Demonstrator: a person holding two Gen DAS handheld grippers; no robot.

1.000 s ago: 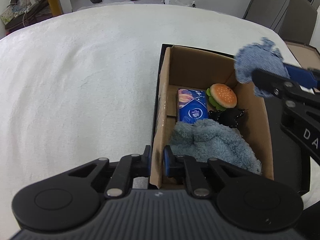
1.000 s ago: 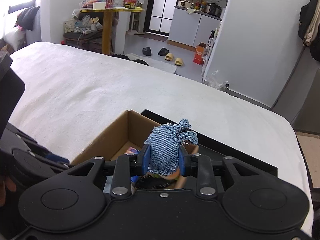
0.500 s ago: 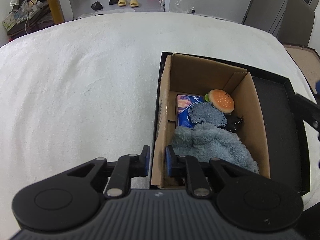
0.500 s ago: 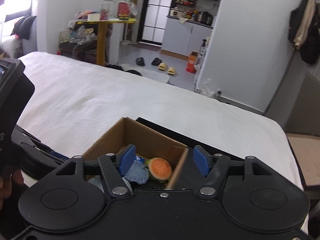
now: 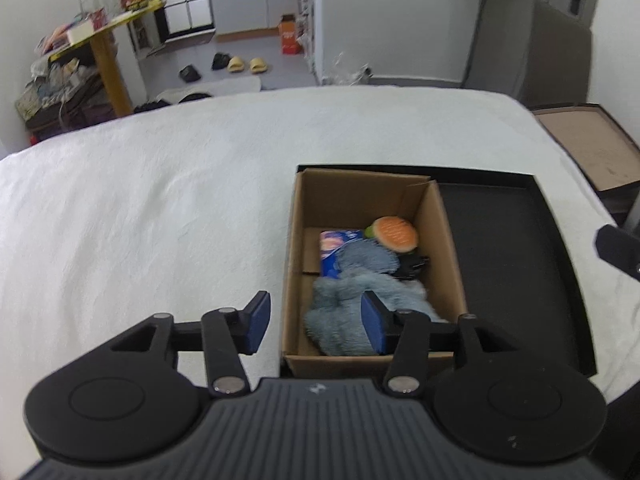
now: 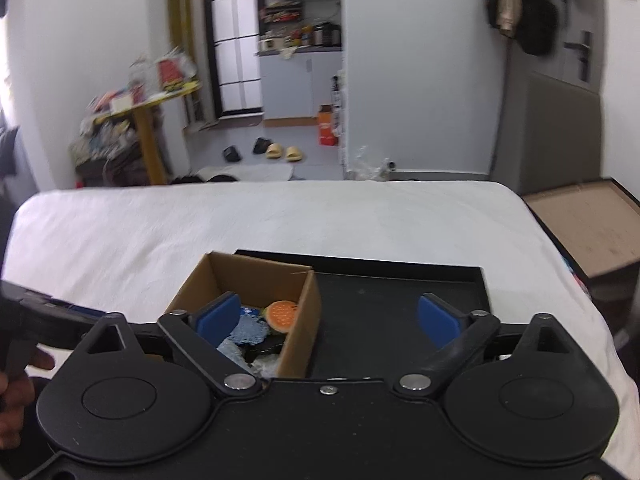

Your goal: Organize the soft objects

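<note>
Jaws spread on both grippers, left gripper point(image 5: 312, 326) & right gripper point(image 6: 328, 320), nothing held.
Brown cardboard box point(image 5: 450, 248), frame centre, holds denim-blue cloth scrap point(image 5: 366, 258) beside orange plush burger point(image 5: 396, 234).

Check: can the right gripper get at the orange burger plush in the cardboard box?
Probably yes. The right gripper is open, and the orange burger plush lies uncovered on top beside the denim cloth; the box wall sits close.

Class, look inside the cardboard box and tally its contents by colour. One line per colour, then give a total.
Cardboard box contents, by colour:
Grey-blue: 1, fluffy plush
Denim blue: 1, denim patch
Blue printed: 1, tissue pack
Orange: 1, burger toy
Black: 1, black item, too blurred to identify
Total: 5
</note>
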